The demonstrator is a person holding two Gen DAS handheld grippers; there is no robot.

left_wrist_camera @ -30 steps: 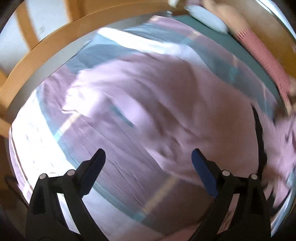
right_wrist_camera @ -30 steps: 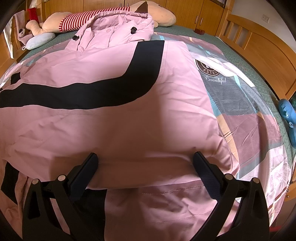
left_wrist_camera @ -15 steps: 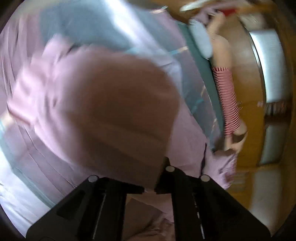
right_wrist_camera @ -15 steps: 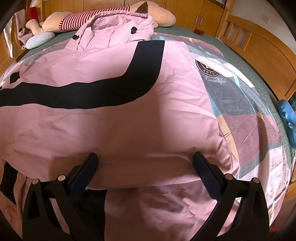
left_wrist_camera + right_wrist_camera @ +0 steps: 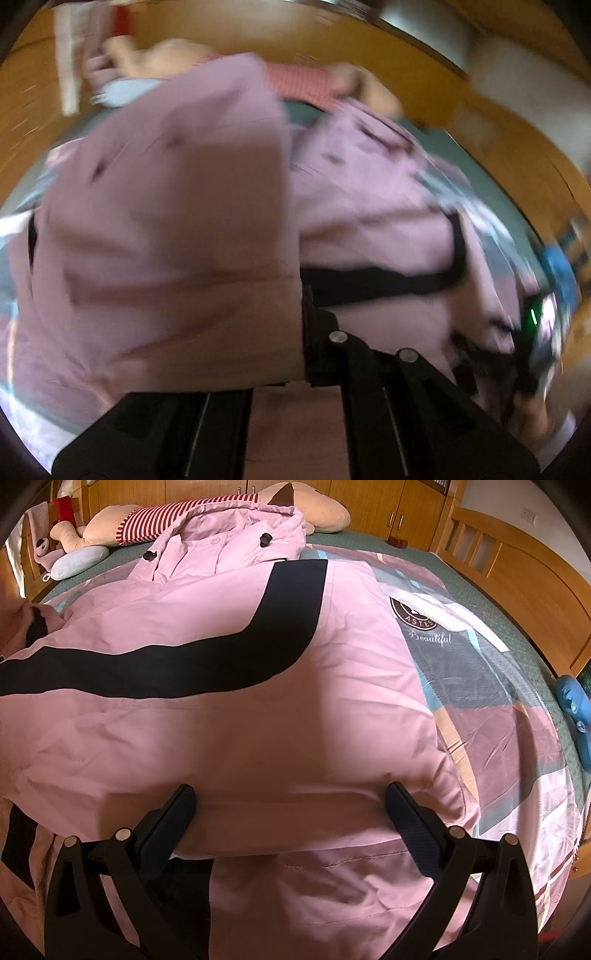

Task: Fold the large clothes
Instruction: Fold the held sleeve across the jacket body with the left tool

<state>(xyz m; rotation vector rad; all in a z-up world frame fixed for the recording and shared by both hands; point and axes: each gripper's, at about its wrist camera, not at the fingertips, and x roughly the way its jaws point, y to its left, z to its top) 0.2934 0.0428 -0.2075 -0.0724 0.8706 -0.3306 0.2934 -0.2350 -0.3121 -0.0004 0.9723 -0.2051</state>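
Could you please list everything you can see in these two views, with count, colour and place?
jacket: one, pink with a black band, spread over the bed; one part lifted in the left gripper.
quilt: one, patchwork of pink, grey and blue, under the jacket.
plush toy: one, beige with red-and-white stripes, at the head of the bed.
small pillow: one, pale blue, beside the plush toy.
blue toy: one, at the bed's right edge.
bed frame: one, wooden, along the right side.
left gripper: black, shut on the jacket.
right gripper: black, open, over the jacket's fold.
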